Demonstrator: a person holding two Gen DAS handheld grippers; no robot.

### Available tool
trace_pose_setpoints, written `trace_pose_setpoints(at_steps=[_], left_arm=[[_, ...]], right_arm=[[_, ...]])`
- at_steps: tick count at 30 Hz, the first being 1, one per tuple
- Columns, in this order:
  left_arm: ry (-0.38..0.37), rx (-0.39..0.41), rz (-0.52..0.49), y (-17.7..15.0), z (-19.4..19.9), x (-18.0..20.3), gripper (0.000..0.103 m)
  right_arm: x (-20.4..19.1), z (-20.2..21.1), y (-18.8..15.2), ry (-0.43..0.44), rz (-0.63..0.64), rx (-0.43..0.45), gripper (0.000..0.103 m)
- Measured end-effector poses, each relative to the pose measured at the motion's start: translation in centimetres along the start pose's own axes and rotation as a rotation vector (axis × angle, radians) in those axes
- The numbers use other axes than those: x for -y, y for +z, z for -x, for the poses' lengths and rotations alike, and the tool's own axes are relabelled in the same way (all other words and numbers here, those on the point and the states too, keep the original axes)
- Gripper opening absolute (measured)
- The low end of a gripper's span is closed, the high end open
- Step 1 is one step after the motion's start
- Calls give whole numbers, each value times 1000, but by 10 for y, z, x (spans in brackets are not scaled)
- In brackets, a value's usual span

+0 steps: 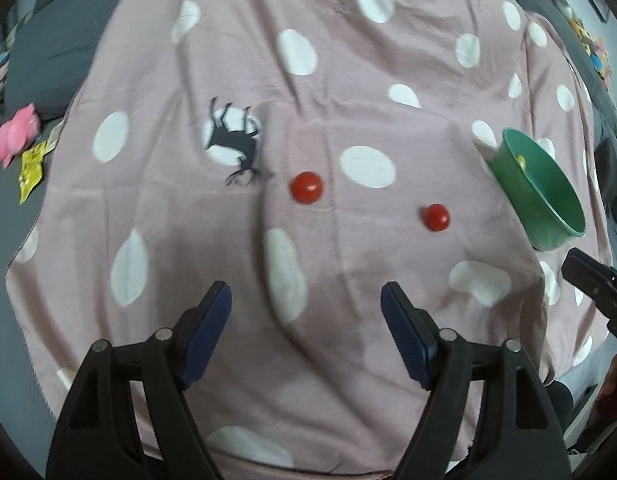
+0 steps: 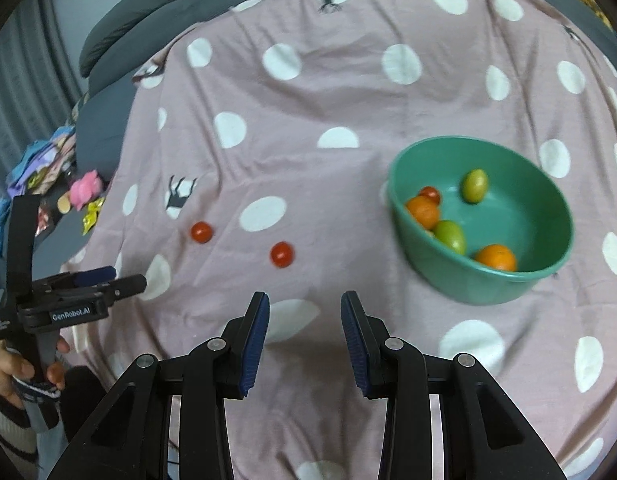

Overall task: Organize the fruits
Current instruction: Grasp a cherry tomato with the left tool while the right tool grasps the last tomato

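Observation:
Two red cherry tomatoes lie on the pink spotted cloth: one (image 1: 306,187) straight ahead of my left gripper (image 1: 306,294), the other (image 1: 436,217) further right, nearer the green bowl (image 1: 548,196). The left gripper is open and holds nothing. In the right wrist view the same tomatoes (image 2: 201,232) (image 2: 282,254) lie to the left of the bowl (image 2: 488,292), which holds two oranges (image 2: 423,211), two green fruits (image 2: 475,185) and a small red tomato (image 2: 431,194). My right gripper (image 2: 305,308) hovers over the cloth, its jaws a little apart and empty.
The cloth (image 2: 348,92) covers a dark grey sofa (image 2: 120,20). A pink plush toy (image 2: 84,188) and small wrappers (image 2: 91,210) lie off the cloth's left edge. A hand (image 2: 12,372) carries the left gripper (image 2: 128,276) at the left.

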State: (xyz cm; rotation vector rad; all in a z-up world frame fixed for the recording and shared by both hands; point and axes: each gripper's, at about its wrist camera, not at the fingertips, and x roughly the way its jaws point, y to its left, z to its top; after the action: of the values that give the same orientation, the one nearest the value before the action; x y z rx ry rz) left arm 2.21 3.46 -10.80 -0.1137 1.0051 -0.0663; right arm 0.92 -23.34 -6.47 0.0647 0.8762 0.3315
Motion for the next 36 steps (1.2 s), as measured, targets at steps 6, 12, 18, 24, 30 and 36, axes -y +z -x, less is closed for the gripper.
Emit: trace_pose_setpoints(at_steps=[6, 12, 18, 24, 30, 36], left_arm=[[-16, 10, 26, -8, 2, -15, 77], [-49, 39, -14, -7, -1, -11, 76], [-99, 69, -66, 2, -6, -6, 73], [-134, 63, -84, 19, -22, -2, 68], [-142, 61, -115, 37, -42, 6, 65], [-154, 49, -130, 52, -62, 7, 62]], right_arm=[[-17, -16, 0, 21, 30, -49, 38], [-25, -33, -1, 32, 37, -93, 38], [-28, -50, 4, 33, 41, -121, 38], [-26, -68, 11, 34, 36, -139, 38], [-26, -89, 22, 21, 46, -155, 38], [-24, -111, 27, -4, 50, -172, 38]])
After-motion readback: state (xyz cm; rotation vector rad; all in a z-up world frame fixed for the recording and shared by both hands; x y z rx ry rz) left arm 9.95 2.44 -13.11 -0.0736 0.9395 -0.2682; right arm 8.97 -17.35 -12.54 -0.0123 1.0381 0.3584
